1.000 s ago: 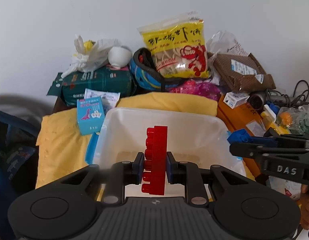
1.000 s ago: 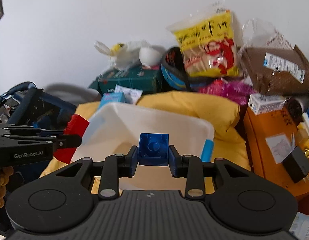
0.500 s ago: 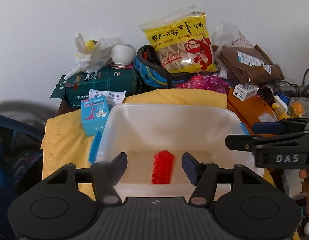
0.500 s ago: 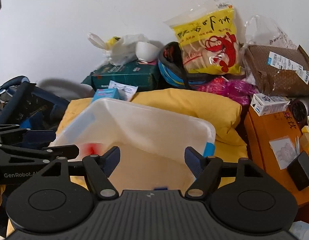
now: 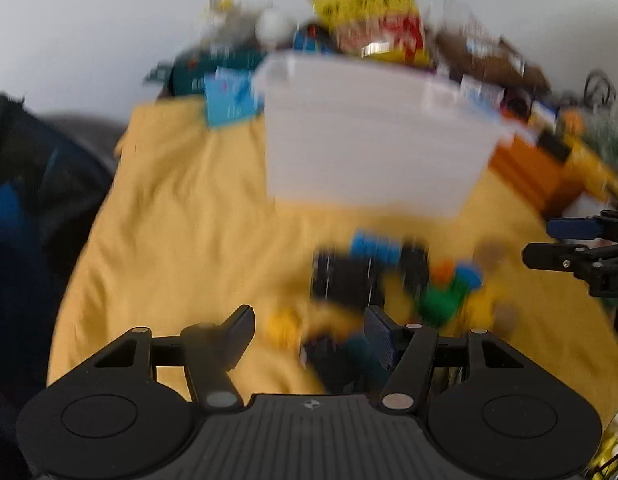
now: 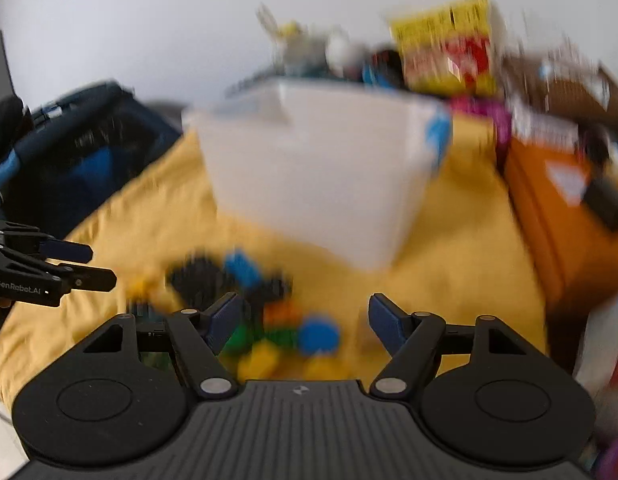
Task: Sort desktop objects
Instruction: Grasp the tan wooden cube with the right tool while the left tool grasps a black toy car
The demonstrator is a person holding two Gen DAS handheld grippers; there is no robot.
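Both views are motion-blurred. A white plastic bin [image 5: 373,136] [image 6: 321,176] stands on the yellow cloth [image 5: 181,216] [image 6: 461,264]. In front of it lies a pile of small toy blocks [image 5: 413,280] [image 6: 269,316]: black, blue, green, orange and yellow pieces. My left gripper [image 5: 309,334] is open and empty, low over the cloth just before the pile's left side. My right gripper [image 6: 303,322] is open and empty too, above the pile's right part. Each gripper shows at the edge of the other's view: the right gripper [image 5: 581,248] and the left gripper [image 6: 49,268].
Behind the bin is a cluttered heap: a yellow snack bag [image 5: 369,20] [image 6: 449,40], a green box, brown parcels [image 6: 565,76]. An orange box [image 6: 565,208] [image 5: 537,168] stands to the right. A dark blue bag [image 6: 81,148] [image 5: 25,184] lies at the left.
Both grippers let go of their blocks, the red and the blue, into the bin. They have since pulled back and down to the block pile in front of it, still open.
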